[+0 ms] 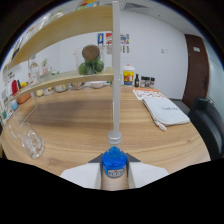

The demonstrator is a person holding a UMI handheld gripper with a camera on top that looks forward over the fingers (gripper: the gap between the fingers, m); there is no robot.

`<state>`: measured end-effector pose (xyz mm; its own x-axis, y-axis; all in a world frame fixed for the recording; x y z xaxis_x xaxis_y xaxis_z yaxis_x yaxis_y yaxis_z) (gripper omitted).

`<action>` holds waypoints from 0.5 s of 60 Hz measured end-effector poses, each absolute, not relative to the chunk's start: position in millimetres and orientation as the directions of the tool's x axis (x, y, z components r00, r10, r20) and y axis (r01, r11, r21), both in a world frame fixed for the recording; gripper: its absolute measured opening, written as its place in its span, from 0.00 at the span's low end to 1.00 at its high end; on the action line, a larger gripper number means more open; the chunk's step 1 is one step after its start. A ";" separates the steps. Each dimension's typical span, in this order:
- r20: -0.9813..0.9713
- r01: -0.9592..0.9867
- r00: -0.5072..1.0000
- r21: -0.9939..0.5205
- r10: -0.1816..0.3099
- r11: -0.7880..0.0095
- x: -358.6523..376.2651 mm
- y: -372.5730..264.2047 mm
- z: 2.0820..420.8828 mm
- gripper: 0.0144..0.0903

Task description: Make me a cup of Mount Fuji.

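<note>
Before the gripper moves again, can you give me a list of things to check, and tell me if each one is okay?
1. Blue bottle sits between the gripper fingers: ok.
2. Both fingers truly press on the bottle: cannot tell; the contact is hidden.
3. Long white rod rising from the bottle's cap stands upright: ok.
4. Clear glass on the wooden table stands apart from the bottle, off to one side: ok.
5. White cloth lies away from the bottle, on the other side: ok.
6. How much liquid the bottle holds: cannot tell.
</note>
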<state>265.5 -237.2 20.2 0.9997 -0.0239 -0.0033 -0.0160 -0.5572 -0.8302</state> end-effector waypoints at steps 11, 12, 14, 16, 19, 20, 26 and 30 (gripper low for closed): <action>-0.013 -0.050 0.998 -0.820 -0.068 -0.571 270.3 -248.6 17.8 0.31; -0.014 -0.054 0.997 -0.817 -0.074 -0.574 270.6 -249.4 17.7 0.34; -0.011 -0.064 0.996 -0.809 -0.094 -0.585 273.2 -252.4 17.4 0.44; -0.009 -0.077 0.993 -0.801 -0.116 -0.594 276.1 -256.1 18.0 0.52; -0.016 -0.098 0.990 -0.796 -0.141 -0.598 275.8 -262.3 24.8 0.74; -0.016 -0.104 0.988 -0.797 -0.150 -0.595 276.1 -264.5 28.3 0.84; 0.002 -0.126 0.976 -0.811 -0.218 -0.572 274.6 -283.0 55.5 0.92; 0.016 -0.124 0.971 -0.821 -0.239 -0.557 262.9 -293.0 74.8 0.93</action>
